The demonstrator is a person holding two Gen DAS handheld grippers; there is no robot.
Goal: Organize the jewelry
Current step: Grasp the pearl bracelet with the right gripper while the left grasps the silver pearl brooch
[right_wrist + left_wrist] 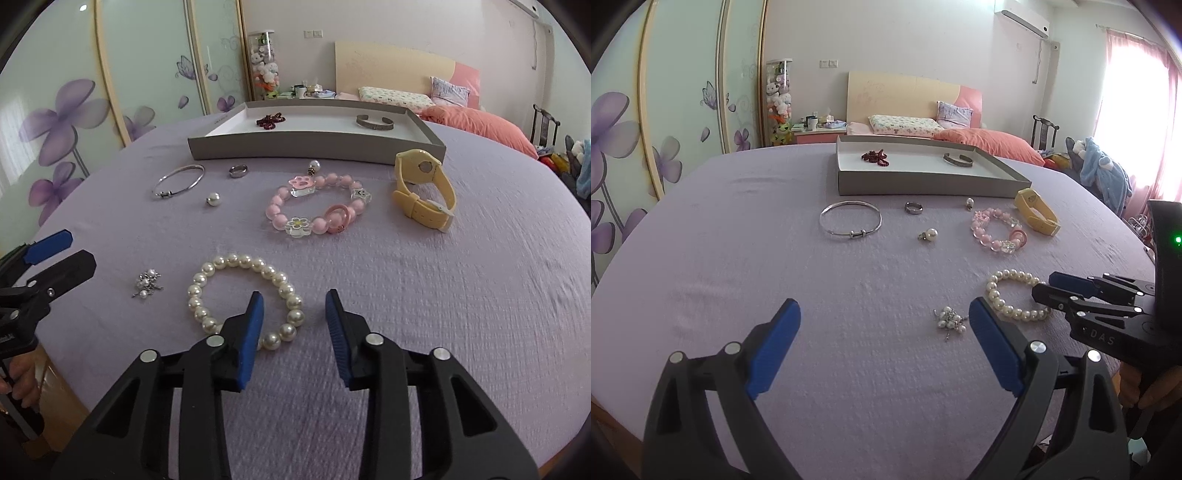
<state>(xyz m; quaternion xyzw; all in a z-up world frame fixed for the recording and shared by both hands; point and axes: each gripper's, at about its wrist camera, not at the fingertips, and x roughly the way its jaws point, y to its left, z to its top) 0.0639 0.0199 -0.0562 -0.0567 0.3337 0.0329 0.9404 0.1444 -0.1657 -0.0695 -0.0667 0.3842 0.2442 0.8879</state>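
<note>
A white pearl bracelet [243, 299] lies on the lilac cloth; it also shows in the left wrist view [1015, 295]. My right gripper [293, 299] is open, its left finger inside the bracelet's ring and its right finger outside, straddling the near-right beads. My left gripper [884, 310] is open and empty, just left of a pearl brooch [949, 319]. A grey tray [923, 184] at the back holds a dark red bead bracelet [874, 156] and a silver cuff [956, 159].
On the cloth lie a silver bangle [849, 221], a ring [913, 207], a pearl pendant [928, 235], a small pearl charm [969, 202], a pink bead bracelet [317, 210] and a yellow watch [424, 188]. A bed stands behind.
</note>
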